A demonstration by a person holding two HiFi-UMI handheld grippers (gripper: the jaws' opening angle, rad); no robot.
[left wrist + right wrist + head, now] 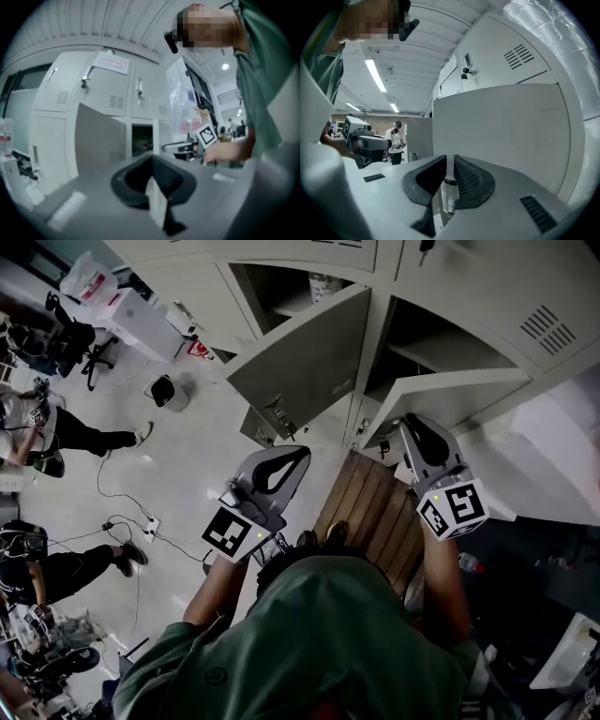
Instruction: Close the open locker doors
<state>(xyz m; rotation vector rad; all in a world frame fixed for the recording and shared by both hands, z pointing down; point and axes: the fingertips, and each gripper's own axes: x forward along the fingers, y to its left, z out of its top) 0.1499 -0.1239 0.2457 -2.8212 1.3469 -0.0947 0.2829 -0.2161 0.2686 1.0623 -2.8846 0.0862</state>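
Lining up on two open locker doors, neither one pushed shut yet.

Looking down at a wide flat grey metal locker door (300,352) swung out on the left and a second pale grey metal locker door (450,395) swung out on the right, with a brown slatted wooden board (370,507) underfoot. Holding the left gripper (152,161) with tips pressed together on nothing, short of the left door. Holding the right gripper (450,161) all but pressed together too, just a slit showing and nothing in it, right up by the right door's face; can't quite tell whether touching. Reads as the approach step. Next, probably: plant the closed tips flat on each door and push toward the frame until latched.
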